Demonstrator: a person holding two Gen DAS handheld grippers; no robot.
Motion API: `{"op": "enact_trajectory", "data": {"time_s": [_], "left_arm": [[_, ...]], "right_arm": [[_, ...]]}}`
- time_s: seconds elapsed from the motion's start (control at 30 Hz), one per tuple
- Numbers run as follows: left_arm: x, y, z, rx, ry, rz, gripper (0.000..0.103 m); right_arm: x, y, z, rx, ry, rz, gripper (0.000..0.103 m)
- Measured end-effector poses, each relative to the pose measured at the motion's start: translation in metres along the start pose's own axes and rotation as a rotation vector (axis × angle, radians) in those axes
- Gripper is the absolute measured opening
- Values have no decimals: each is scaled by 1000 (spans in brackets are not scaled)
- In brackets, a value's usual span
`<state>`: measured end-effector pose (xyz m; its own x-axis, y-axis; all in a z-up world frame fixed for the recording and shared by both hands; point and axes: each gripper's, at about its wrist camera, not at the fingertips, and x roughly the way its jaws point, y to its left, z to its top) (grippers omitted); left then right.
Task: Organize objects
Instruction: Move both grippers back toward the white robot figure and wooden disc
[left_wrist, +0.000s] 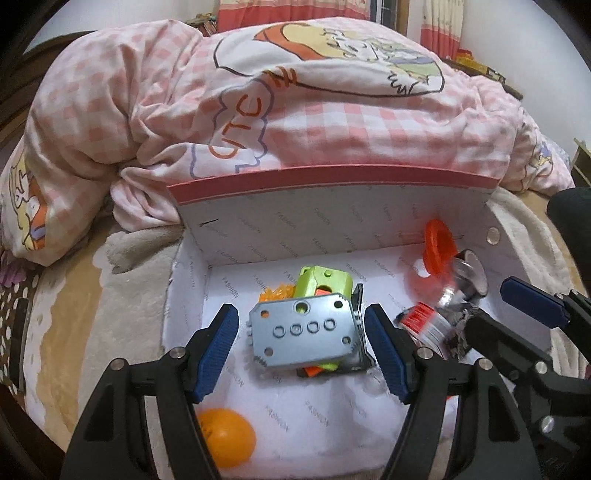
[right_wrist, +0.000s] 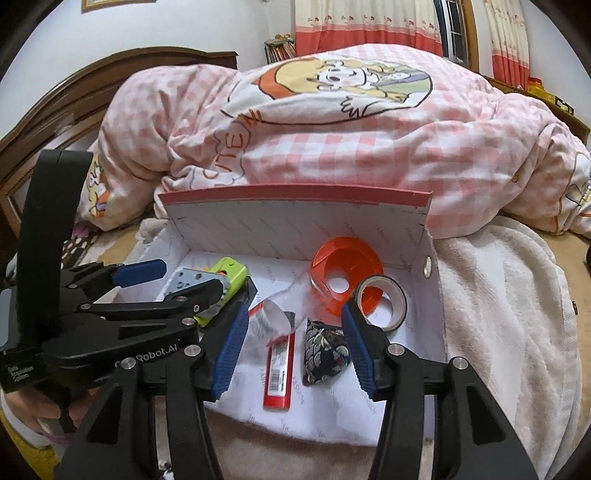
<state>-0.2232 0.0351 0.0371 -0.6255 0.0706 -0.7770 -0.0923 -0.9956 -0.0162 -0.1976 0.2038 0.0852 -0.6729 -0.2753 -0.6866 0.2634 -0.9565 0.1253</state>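
A white box with a red rim (left_wrist: 332, 176) (right_wrist: 295, 194) sits on the bed. In it lie a grey and green toy (left_wrist: 306, 332) (right_wrist: 207, 284), an orange ball (left_wrist: 225, 437), an orange tape dispenser (right_wrist: 343, 269) (left_wrist: 437, 245), a tape roll (right_wrist: 380, 301) (left_wrist: 469, 273), a red and white tube (right_wrist: 279, 369) (left_wrist: 424, 325) and a dark patterned pouch (right_wrist: 323, 350). My left gripper (left_wrist: 301, 349) is open, its jaws on either side of the toy. My right gripper (right_wrist: 293, 350) is open and empty above the tube and pouch.
A pink checked quilt (left_wrist: 295, 110) (right_wrist: 332, 129) is heaped right behind the box. A cream blanket (right_wrist: 498, 295) covers the bed to the right. A wooden headboard (right_wrist: 110, 81) stands at the left, curtains (right_wrist: 369, 26) at the back.
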Motion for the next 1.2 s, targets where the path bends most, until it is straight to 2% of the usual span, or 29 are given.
{"op": "enact_trajectory", "data": {"time_s": [0.1,0.23,0.27,0.3,0.5,0.7,0.87,0.97,1.2], "left_arm": [[-13,11,-7,-7,-16,-12,71],[-33,6,-24,17,-33,-20,71],[-33,7,-14,23,-34,-19,71],[-36,5,-17,29,-39,-19,71],[-65,3,-40,33,-65,-49,71],[-90,-2,-69,56,-73,-68,71],[-96,-7,-94,65,-34,-99,71],[-90,-11,-108,75,14,-129,71],[-77,-27,-132,113,57,-162,71]], "right_arm": [[-14,2,-4,-5,-20,4,54],[-35,5,-15,-9,-33,6,54],[-39,5,-17,-8,-33,7,54],[-43,6,-21,-7,-32,10,54],[-64,14,-46,-23,-4,12,54],[-73,17,-75,14,46,29,54],[-76,21,-99,5,77,20,54],[-76,20,-111,2,88,-1,54],[-72,15,-132,0,118,-48,54]]}}
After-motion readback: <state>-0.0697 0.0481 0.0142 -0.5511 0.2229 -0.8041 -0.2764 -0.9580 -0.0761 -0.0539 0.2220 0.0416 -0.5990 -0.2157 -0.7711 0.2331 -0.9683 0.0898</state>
